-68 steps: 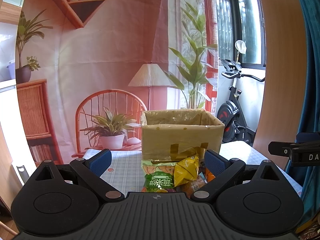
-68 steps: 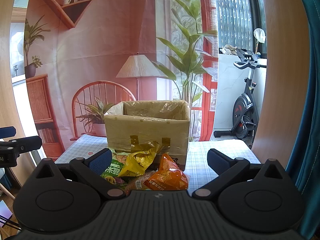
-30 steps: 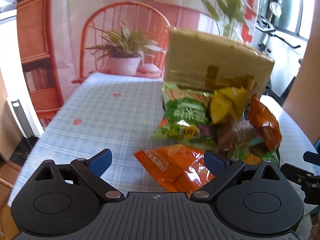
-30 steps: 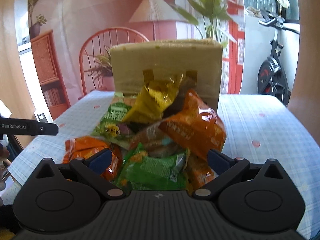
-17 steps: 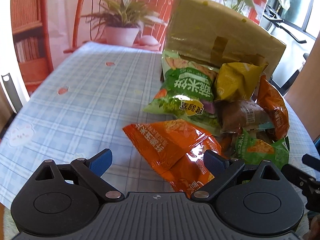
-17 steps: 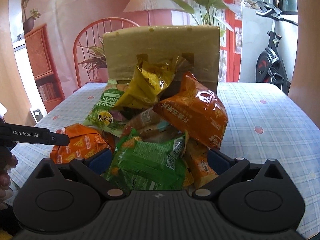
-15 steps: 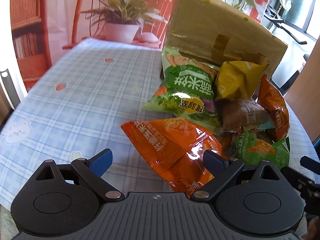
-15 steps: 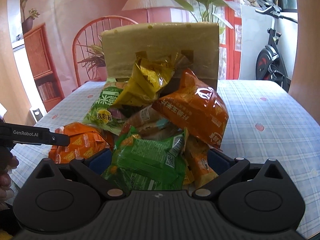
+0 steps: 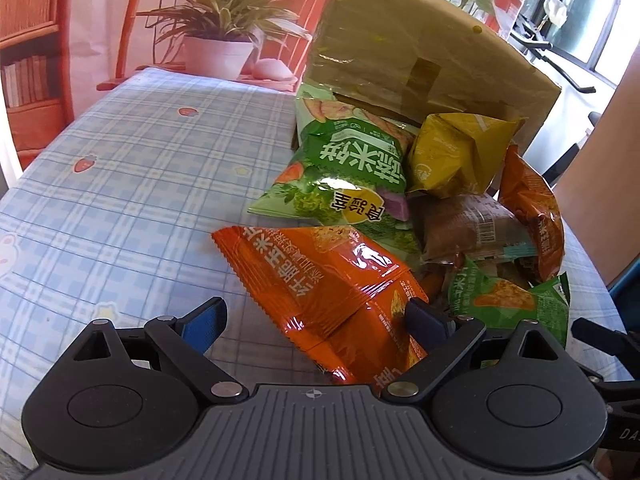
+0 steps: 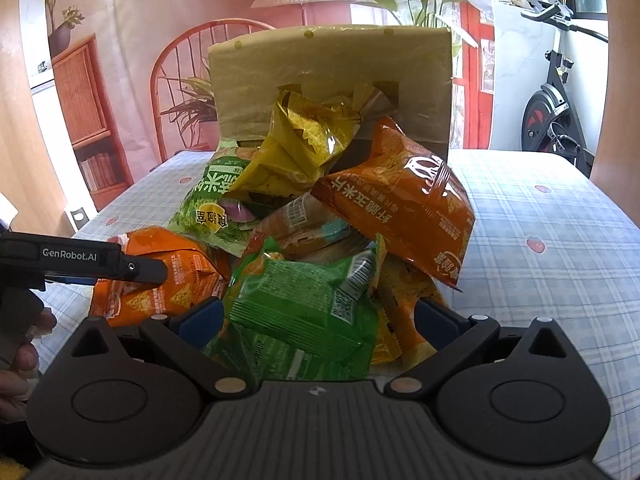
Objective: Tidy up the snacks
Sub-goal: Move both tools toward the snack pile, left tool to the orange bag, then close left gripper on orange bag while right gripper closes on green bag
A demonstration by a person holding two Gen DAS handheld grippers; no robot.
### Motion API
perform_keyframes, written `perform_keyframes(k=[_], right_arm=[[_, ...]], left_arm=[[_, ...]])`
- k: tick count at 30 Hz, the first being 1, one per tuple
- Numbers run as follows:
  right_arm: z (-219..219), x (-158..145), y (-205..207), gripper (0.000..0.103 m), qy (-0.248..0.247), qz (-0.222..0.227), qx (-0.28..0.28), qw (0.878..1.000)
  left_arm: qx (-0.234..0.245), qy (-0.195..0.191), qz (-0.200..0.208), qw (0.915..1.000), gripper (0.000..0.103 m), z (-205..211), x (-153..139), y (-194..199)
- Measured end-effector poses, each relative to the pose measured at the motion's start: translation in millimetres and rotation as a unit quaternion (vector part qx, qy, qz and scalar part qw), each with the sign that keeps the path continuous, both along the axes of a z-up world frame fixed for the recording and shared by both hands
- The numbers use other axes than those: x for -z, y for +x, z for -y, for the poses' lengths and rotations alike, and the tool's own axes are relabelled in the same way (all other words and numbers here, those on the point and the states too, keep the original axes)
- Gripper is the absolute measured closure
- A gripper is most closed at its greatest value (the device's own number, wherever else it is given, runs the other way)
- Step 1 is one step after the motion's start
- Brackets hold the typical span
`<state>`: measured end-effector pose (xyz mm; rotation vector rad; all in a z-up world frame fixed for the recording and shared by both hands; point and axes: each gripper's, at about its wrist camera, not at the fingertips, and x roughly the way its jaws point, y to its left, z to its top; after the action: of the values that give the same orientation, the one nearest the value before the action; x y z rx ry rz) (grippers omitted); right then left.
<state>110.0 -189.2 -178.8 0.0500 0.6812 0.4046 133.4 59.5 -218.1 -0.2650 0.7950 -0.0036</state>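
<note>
1. Tan cardboard box (image 9: 420, 56) wrapped in clear film, standing on the desk (image 9: 132, 168), which is covered by a blue-and-white checked cloth with small fruit prints. The box's near wall faces both cameras; its interior cannot be seen from either view.
2. Heap of snack packets lying on the desk against the foot of the box, outside it. A large green packet with white lettering (image 9: 344, 168) and a crumpled yellow packet (image 9: 452, 152) lean on the near wall.
3. A brown packet with a barcode (image 9: 468, 228) lies in the middle of the heap, below the yellow one.
4. A glossy orange packet (image 10: 400, 208) rests tilted on the heap's right side, seen from the right wrist.
5. A second orange foil packet (image 9: 328, 280) lies flat on the cloth at the heap's near left edge.
6. Left claw (image 9: 316, 320), fingers spread wide apart; the second orange packet sits between them, its right part touching the right finger (image 9: 424, 314), its left edge apart from the blue-padded left finger.
7. Right claw (image 10: 316, 316), fingers likewise spread; a small green ribbed packet (image 10: 308, 296) lies between them, gripped by neither.
8. Potted green plant (image 9: 216, 40) and red wire chair on the printed backdrop behind the desk.
</note>
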Motion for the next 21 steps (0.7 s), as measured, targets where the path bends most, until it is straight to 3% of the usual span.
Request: perform_keyframes(k=[6, 11, 14, 21], right_arm=[[-3.3, 5.8, 3.5, 0.001, 0.003, -0.005, -0.004, 1.0], [-5.3, 9.9, 7.4, 0.004, 0.009, -0.015, -0.013, 1.0], [-6.9, 10.1, 6.5, 0.006, 0.008, -0.011, -0.017, 1.0], [-8.0, 13.6, 9.1, 0.007, 0.016, -0.02, -0.021, 0.999]], left_arm=[[0.01, -0.015, 0.002, 0.9998, 0.009, -0.6, 4.8, -0.1], [0.029, -0.032, 0.01, 0.999, 0.026, 1.5, 5.8, -3.2], [0.031, -0.03, 0.014, 0.999, 0.03, 2.5, 6.0, -5.0], [0.025, -0.063, 0.011, 0.9976, 0.027, -5.7, 11.6, -2.8]])
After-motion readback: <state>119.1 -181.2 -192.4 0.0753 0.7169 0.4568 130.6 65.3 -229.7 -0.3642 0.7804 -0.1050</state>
